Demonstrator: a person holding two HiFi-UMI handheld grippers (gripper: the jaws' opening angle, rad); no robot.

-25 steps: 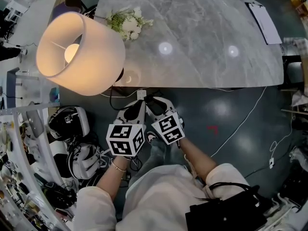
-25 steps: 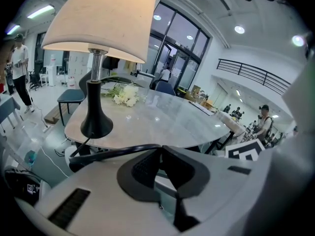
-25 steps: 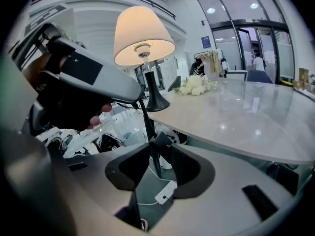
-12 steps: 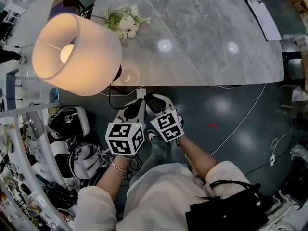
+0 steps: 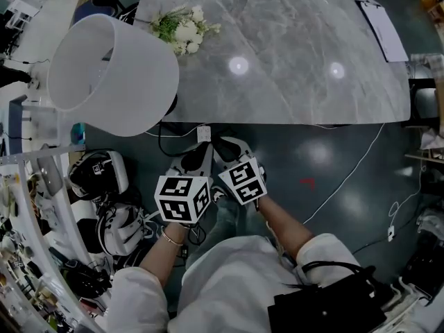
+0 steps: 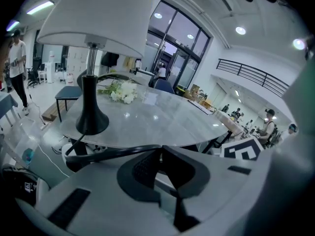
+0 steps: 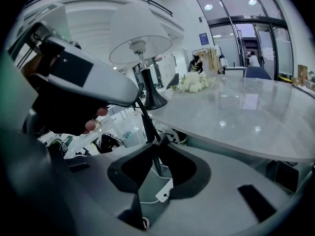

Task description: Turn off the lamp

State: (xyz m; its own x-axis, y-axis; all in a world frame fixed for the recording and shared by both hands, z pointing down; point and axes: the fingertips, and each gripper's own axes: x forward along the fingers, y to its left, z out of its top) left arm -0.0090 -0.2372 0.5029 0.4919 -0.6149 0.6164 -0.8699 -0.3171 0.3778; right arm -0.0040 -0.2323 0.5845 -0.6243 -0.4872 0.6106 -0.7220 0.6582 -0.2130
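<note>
The lamp (image 5: 114, 75) stands at the left end of the marble table (image 5: 291, 47); its white shade is unlit. It shows in the left gripper view as lamp (image 6: 91, 107) and in the right gripper view as lamp (image 7: 140, 33). Its black cord (image 6: 108, 154) hangs below the table edge. My left gripper (image 5: 200, 150) is shut on the cord, which runs across its tips (image 6: 160, 150). Close beside it, my right gripper (image 5: 220, 146) has just been closing its jaws, and the cord (image 7: 147, 127) passes between its tips (image 7: 156, 142), gripped there.
White flowers (image 5: 182, 28) lie on the table behind the lamp, and a sheet of paper (image 5: 380, 30) sits at its far right. Helmets and gear (image 5: 97, 175) crowd the floor at the left. A white cable (image 5: 347, 175) crosses the floor at the right.
The lamp has gone dark: its shade glowed warm in both earlier frames and is plain white now. Both grippers have stayed where they were under the table edge.
</note>
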